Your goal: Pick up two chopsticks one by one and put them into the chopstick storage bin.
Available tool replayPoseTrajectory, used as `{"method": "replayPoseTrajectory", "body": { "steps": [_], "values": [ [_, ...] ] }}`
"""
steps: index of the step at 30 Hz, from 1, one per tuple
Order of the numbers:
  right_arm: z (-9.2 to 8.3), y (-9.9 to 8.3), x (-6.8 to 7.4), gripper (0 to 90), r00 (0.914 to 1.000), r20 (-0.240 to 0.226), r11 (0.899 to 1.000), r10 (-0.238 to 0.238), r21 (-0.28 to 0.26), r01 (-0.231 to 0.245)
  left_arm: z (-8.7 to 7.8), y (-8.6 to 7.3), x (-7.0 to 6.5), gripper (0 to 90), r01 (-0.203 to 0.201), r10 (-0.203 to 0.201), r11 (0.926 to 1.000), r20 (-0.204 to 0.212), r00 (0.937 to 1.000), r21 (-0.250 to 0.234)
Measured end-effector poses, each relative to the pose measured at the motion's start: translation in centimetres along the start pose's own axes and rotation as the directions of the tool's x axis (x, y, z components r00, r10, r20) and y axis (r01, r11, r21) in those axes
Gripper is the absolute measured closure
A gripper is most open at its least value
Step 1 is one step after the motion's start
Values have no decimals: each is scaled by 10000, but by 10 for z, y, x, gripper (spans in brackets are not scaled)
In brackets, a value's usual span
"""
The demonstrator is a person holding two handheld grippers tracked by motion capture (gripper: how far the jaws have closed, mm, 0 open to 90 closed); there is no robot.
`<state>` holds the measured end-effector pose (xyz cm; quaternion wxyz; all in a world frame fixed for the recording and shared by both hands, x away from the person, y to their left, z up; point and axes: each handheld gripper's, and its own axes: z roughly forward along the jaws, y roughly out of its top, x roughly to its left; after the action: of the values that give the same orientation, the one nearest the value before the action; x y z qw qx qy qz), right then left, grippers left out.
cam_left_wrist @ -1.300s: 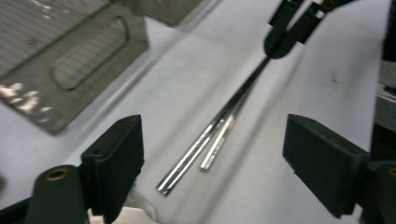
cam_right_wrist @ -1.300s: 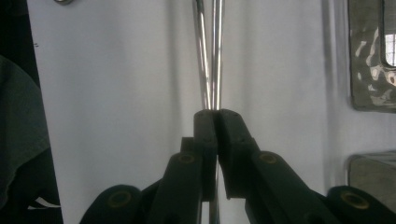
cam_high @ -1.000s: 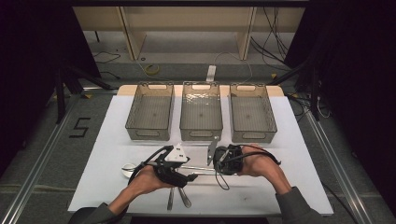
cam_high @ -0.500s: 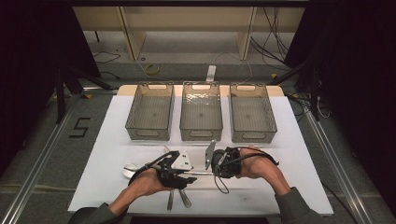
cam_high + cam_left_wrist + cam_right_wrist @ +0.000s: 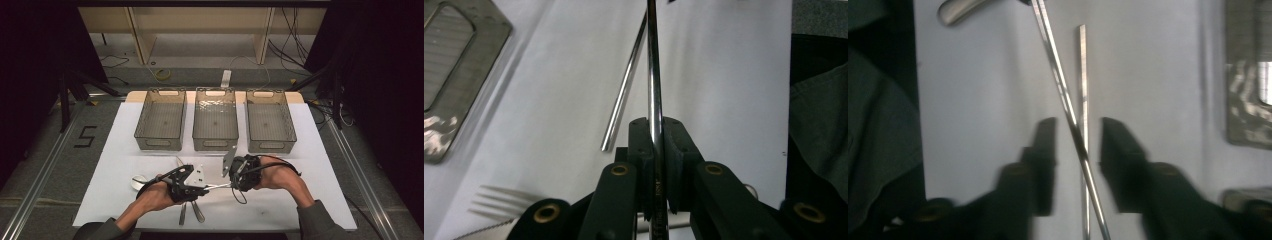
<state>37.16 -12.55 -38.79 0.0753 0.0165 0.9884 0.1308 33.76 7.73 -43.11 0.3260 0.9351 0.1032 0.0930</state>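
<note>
Marking: a dark numeral "5" (image 5: 86, 136) is showing on the floor left of the bench (image 5: 320, 165); no other writing is legible. Bins: three clear plastic bins are standing side by side along the far part of the bench, left bin (image 5: 161, 125), middle bin (image 5: 215, 125) and right bin (image 5: 270, 126), each sitting with nothing visible inside. Cutlery: one thin metal utensil handle (image 5: 216, 186) is spanning the gap between the two tools above the bench's near middle; two further handles (image 5: 190, 212) are lying side by side near the front edge; one spoon bowl (image 5: 136, 181) is resting at the left; a fork (image 5: 491, 200) is lying on the white surface beside the left tool. Left hand-held gripper (image 5: 655, 150): its jaws have just been closing and are now clamping that thin handle (image 5: 653, 75) between the pads. Right hand-held gripper (image 5: 1079, 145): its jaws have just been opening and are standing apart, the same handle (image 5: 1063, 95) passing between them without touching either pad.
</note>
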Motion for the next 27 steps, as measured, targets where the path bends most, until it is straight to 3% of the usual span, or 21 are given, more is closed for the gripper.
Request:
{"method": "replayPoseTrajectory", "body": {
  "steps": [2,5,7,8,9,10,12,14,15,19,22,23,24,25,26,27],
  "values": [
    [-7,-6,-5,512,9972,114,9943,737,-785,-726,-3,-3,5,833,250,-252,9995,-108,9996,-173],
    [-16,-15,-10,439,9868,164,9725,1611,-1733,-1559,-8,-6,11,833,660,-673,9973,-413,9969,-322],
    [-20,-20,-13,410,9807,292,9633,1935,-1954,-1843,-13,-9,18,834,1044,-1075,9936,-742,9914,-438],
    [-20,-22,-13,399,9765,391,9571,2120,-2102,-1994,-13,-9,18,833,1044,-1075,9936,-742,9914,-438],
    [-21,-25,-14,390,9736,444,9522,2239,-2228,-2088,-16,-11,22,833,1364,-1413,9891,-953,9854,-561],
    [-22,-27,-14,388,9715,462,9480,2327,-2338,-2159,-16,-11,22,833,1364,-1413,9891,-953,9854,-561],
    [-21,-30,-14,375,9675,555,9403,2468,-2552,-2252,-19,-14,26,834,1597,-1668,9848,-1147,9793,-688],
    [-19,-32,-13,362,9651,533,9349,2563,-2672,-2335,-26,-16,32,834,1902,-2039,9763,-1441,9683,-1036],
    [-19,-34,-13,354,9639,522,9346,2612,-2634,-2390,-26,-16,32,834,1902,-2039,9763,-1441,9683,-1036],
    [-12,-41,-13,323,9589,469,9336,2798,-2463,-2604,-38,-19,43,834,2394,-2660,9584,-1818,9467,-1557],
    [-4,-47,-15,307,9541,415,9351,2967,-2152,-2814,-44,-23,53,834,2814,-3202,9389,-2034,9253,-1981],
    [-2,-50,-16,305,9505,384,9325,3084,-2095,-2941,-49,-25,61,834,3009,-3481,9285,-2273,9095,-2178],
    [0,-52,-16,298,9485,358,9319,3147,-2016,-3016,-49,-25,61,834,3009,-3481,9285,-2273,9095,-2178],
    [2,-54,-17,292,9458,363,9297,3228,-1992,-3097,-54,-28,70,834,3223,-3777,9163,-2454,8928,-2377],
    [4,-56,-17,285,9425,379,9274,3320,-1955,-3189,-57,-29,74,834,3327,-3908,9111,-2534,8849,-2433],
    [6,-58,-18,271,9400,461,9262,3381,-1934,-3237,-57,-29,74,834,3327,-3908,9111,-2534,8849,-2433]
  ]
}}
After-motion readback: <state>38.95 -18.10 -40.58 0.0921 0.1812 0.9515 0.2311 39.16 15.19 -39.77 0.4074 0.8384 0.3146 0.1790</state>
